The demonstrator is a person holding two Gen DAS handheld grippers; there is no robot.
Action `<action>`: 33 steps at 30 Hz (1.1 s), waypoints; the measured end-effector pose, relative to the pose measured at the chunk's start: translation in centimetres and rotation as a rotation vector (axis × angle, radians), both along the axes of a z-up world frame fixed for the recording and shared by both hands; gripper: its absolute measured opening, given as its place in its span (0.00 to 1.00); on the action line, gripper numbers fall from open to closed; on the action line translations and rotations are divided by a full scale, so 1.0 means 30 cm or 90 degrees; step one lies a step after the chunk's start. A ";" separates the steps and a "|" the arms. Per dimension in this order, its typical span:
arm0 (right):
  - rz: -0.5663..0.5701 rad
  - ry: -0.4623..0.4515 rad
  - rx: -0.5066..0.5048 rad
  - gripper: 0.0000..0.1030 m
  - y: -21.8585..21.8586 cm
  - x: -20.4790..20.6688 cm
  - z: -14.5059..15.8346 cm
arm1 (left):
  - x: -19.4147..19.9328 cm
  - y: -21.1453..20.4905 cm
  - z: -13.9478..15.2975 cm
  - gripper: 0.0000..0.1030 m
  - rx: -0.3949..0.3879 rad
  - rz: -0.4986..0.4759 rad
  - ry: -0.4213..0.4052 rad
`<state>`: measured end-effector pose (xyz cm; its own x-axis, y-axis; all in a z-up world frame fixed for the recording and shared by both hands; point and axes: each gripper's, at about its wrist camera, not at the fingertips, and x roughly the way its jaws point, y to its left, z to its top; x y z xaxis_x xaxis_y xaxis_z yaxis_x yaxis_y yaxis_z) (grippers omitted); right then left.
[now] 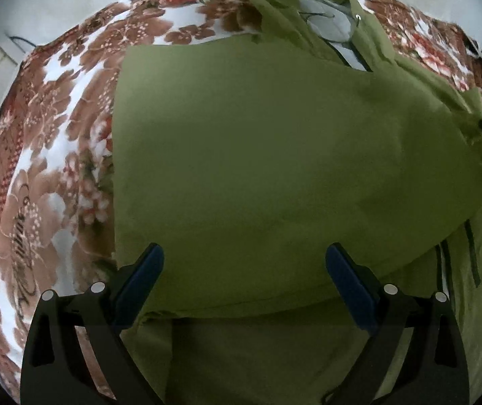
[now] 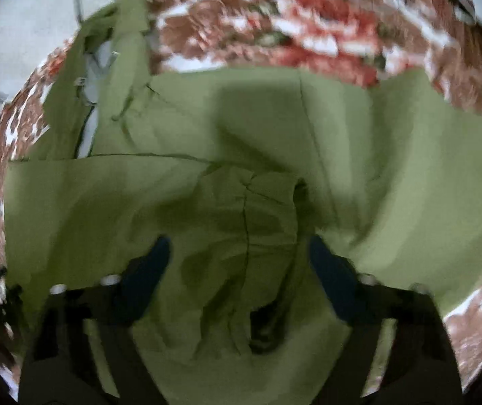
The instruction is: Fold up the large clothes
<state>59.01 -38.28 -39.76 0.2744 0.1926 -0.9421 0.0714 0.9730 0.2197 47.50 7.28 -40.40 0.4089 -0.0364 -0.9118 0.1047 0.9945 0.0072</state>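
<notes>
**Left wrist: one panel folded, more to go**

Left wrist view: left gripper (image 1: 244, 270) hangs released above the olive-green cloth garment (image 1: 274, 155), lying on the floral blanket (image 1: 48, 155); one panel is folded flat.

Right wrist view: right gripper (image 2: 239, 256) is unclenched over rumpled garment (image 2: 247, 202); that side appears unfolded.

An olive-green garment (image 1: 274, 155) lies spread on the floral bedspread (image 1: 55, 155), one smooth panel folded over, rumpled elsewhere.
</notes>
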 end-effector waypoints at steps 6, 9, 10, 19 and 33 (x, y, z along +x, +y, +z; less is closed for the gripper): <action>0.009 0.039 0.041 0.01 -0.004 -0.007 -0.065 | 0.005 0.054 -0.024 0.92 -0.008 0.038 -0.015; 0.064 0.001 0.042 0.01 0.014 0.011 -0.031 | 0.002 0.066 -0.026 0.92 -0.011 0.043 -0.022; 0.065 -0.002 0.032 0.01 0.013 0.018 -0.021 | 0.002 0.066 -0.026 0.92 -0.012 0.043 -0.022; -0.010 0.058 0.073 0.66 -0.129 0.007 -0.012 | -0.004 0.094 -0.002 0.92 -0.047 0.084 -0.036; -0.016 0.141 0.062 0.55 -0.145 -0.017 -0.025 | -0.022 0.093 -0.006 0.92 -0.073 0.110 -0.042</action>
<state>58.50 -42.64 -40.52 0.0682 0.2818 -0.9570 0.1517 0.9452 0.2891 46.84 10.07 -40.58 0.4765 -0.0626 -0.8769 -0.0637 0.9924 -0.1054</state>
